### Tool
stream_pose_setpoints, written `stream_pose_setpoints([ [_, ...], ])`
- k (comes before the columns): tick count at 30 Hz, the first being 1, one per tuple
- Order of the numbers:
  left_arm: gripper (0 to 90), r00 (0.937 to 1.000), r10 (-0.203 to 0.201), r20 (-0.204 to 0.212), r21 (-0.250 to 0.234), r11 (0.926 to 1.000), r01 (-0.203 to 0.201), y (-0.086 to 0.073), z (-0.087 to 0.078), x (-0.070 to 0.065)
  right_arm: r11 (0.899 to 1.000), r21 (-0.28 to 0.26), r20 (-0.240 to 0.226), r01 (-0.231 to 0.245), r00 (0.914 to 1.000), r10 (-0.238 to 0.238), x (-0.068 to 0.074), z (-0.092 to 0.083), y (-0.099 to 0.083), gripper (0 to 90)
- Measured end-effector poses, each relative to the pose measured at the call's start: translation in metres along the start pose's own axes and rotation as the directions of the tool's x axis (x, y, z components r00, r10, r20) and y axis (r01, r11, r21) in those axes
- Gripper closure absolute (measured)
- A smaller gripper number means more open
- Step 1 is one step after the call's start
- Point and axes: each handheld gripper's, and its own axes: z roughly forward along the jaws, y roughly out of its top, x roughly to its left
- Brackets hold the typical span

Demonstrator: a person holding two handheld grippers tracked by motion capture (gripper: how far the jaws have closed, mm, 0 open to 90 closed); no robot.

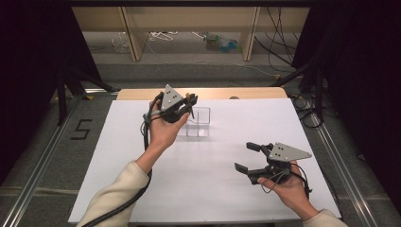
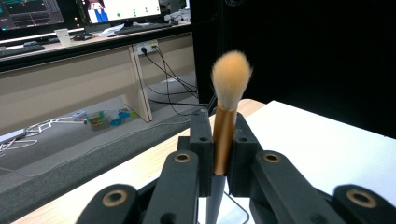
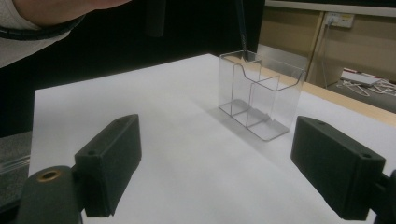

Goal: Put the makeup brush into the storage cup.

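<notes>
White table top [image 1: 198,189] across the middle of the high view, wooden edge along its far side, grey floor around, a taped "5" [image 1: 81,129] at centre left, cables and small coloured bits on the floor at the top.

Above centre of the high view: clear organizer [image 1: 198,122], a two-compartment acrylic box, upright and seemingly empty. In the right gripper view, upper right of centre, divider wall plain to see, front lip scooped low.

Left gripper [image 1: 183,108] just left of the box in the high view, touching or overlapping its upper left corner. Jaws clamped on a makeup brush [image 2: 225,126]: copper ferrule pinched between the pads in the left gripper view, tan bristle head up at top centre, dark handle running down out of the bottom edge. Long axis near vertical, handle end down. In the right gripper view, a thin dark handle tip [image 3: 242,32] entering from the top edge and ending at the box's far left compartment, at or just inside the rim; exact depth not clear.

Right gripper [image 1: 247,157] at lower right of the high view, well apart from the box, jaws wide apart, nothing between them, pointed toward the box.

Likely next: straight down, then release. Left hand by far the nearer. Only the divider and rim in the way.
</notes>
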Motion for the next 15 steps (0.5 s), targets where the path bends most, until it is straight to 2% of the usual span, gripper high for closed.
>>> stream_pose_setpoints([
  [13, 82.9, 0.9998, 0.016, -0.010, -0.004, 0.9999, -0.016, -0.0027, 0.0030, 0.0013, 1.000, 0.000, 0.000, 0.004, 1.0000, -0.004, -0.0001, 0.0001, -0.0001, 17.1],
  [15, 82.9, 1.0000, 0.005, -0.006, 0.000, 1.0000, -0.005, -0.0034, 0.0032, 0.0010, 1.000, -0.003, 0.002, 0.007, 1.0000, -0.007, -0.0005, 0.0003, -0.0001, 17.1],
])
